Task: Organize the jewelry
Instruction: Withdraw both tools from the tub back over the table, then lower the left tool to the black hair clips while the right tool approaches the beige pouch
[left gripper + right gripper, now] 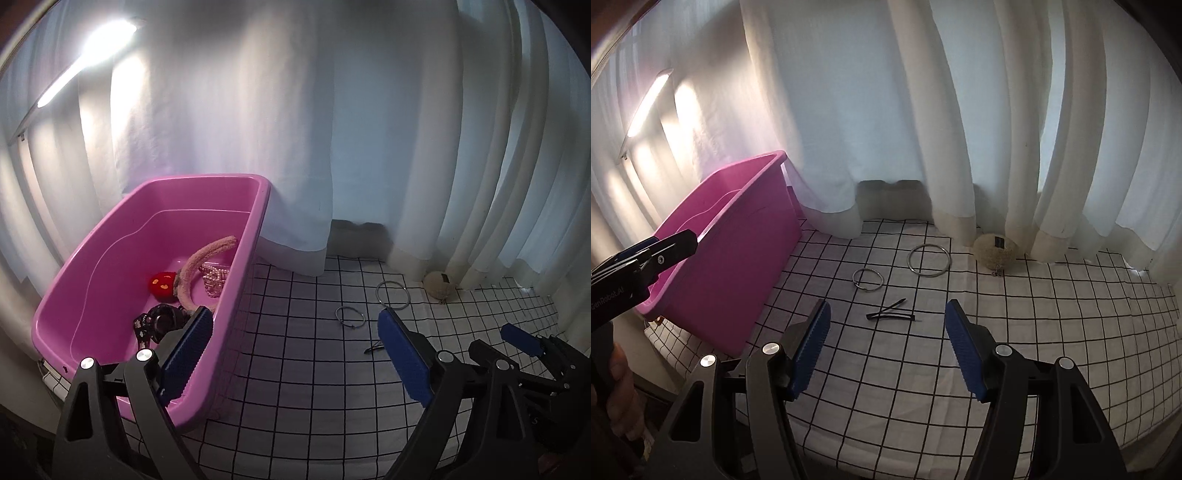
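A pink bin point(236, 273) stands at the left on a checked cloth; it also shows in the right wrist view point(738, 266). In it lie a furry pink headband point(199, 266), a pearl piece point(216, 278), a red item point(161, 283) and a black item point(155, 323). On the cloth lie a small silver ring point(868, 280), a large silver ring point(929, 259), black hair clips point(891, 314) and a beige pompom point(995, 253). My left gripper point(295, 336) is open and empty, its left finger over the bin's rim. My right gripper point(886, 325) is open and empty, just short of the clips.
White curtains point(923, 129) hang along the back and right, their hems resting on the cloth point(1052, 314). A lit strip lamp point(85, 55) is at the upper left. The cloth's front edge curves below the grippers.
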`<state>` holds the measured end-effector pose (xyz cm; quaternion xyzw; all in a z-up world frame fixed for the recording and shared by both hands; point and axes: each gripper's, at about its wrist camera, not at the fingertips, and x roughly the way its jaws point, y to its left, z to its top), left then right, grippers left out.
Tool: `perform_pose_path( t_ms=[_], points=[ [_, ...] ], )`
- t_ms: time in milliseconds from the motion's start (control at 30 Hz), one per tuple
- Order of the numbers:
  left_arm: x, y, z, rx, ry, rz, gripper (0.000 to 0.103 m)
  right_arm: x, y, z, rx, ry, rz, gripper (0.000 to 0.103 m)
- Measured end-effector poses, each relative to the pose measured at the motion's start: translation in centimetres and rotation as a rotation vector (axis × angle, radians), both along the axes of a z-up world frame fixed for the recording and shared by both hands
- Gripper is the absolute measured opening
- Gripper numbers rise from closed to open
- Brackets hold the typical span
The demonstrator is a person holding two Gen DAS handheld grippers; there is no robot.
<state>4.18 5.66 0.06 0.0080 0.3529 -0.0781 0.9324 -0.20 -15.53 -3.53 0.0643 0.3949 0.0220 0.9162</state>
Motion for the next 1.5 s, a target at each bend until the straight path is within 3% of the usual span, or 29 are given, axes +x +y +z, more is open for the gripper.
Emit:
perform_pose_path(
  t_ms=[133, 333, 667, 800, 1000, 1267, 1500],
  points=[
    [0.1, -2.8, -1.3, -0.001, 0.032, -0.047, 0.089, -1.4, -3.6, -0.4, -0.015, 0.004, -0.077, 0.062],
    [0.9, -5.3, -4.0, 0.004, 0.086, -0.014, 0.090, -0.9, -8.8, -1.3, -0.022, 0.026, -0.130, 0.064],
    [3.1, -7.8, -8.7, 0.027, 0.179, 0.252, 0.090, 5.3, -15.6, -5.0, -0.048, 0.079, 0.040, 0.064],
    [3.3, -9.1, -10.3, 0.045, 0.193, 0.365, 0.090, 8.2, -17.0, -6.6, -0.038, 0.094, 0.159, 0.064],
    [3.6, -10.3, -12.9, -0.001, 0.237, 0.493, 0.090, 11.6, -18.3, -9.1, -0.037, 0.123, 0.248, 0.064],
    [5.0, -11.7, -15.8, -0.016, 0.271, 0.511, 0.090, 15.2, -18.0, -12.7, -0.043, 0.157, 0.256, 0.064],
    [6.0, -13.0, -19.1, -0.040, 0.303, 0.505, 0.090, 17.6, -16.7, -14.8, -0.093, 0.120, 0.286, 0.064]
  ],
)
